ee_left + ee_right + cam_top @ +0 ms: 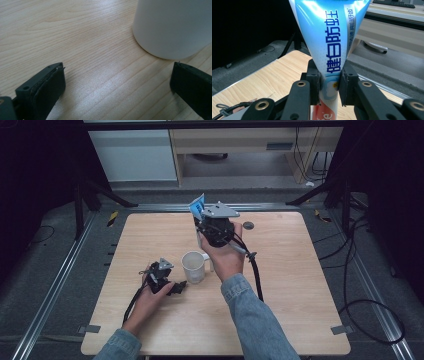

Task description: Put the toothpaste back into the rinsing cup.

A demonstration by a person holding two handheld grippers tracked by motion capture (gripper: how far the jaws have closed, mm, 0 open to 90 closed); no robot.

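Right tongs pinch one toothpaste tube.

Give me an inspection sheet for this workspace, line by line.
Surface: light wooden table, bare apart from the items below.
Job's things: white mug upright near the middle; blue toothpaste tube held raised.
Clutter: small dark round thing near the far edge, too small to identify.
Grippers: left claw open, low over the table beside the mug; right claw shut on the toothpaste tube.
Cables: one trails from each gripper; black cable on the floor at right.
Surroundings: grey floor, dark frame legs, pale furniture beyond.
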